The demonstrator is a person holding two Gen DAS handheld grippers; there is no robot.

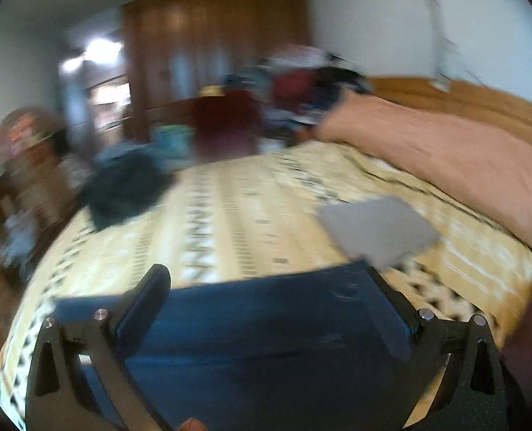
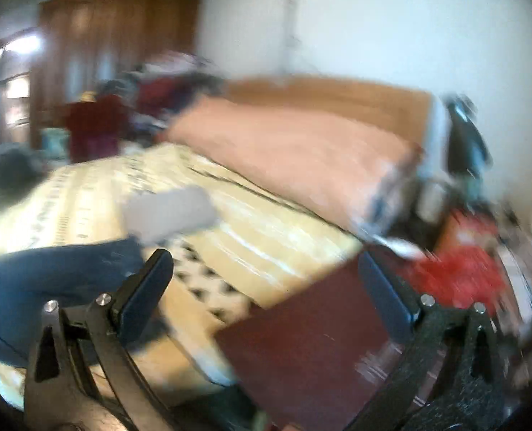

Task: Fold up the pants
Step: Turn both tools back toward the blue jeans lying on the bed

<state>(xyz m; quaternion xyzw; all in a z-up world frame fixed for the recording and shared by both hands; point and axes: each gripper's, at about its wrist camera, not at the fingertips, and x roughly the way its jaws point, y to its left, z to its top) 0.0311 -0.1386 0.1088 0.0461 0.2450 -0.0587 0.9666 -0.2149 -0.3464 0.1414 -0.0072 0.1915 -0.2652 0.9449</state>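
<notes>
Both views blurred. I see a grey folded piece (image 1: 377,228) just beyond the blue pants (image 1: 258,323) lying on the patterned yellow bedspread (image 1: 230,208); pink blanket (image 2: 294,151) behind, possibly pillows. Left gripper (image 1: 266,283) wide open over the pants, gripping nothing. Right gripper (image 2: 262,265) wide open, empty, beside them.

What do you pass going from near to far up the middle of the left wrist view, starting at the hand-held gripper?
Left hand-held gripper, open over the blue pants → patterned yellow bedspread → dark red garment → wooden wardrobe.
</notes>
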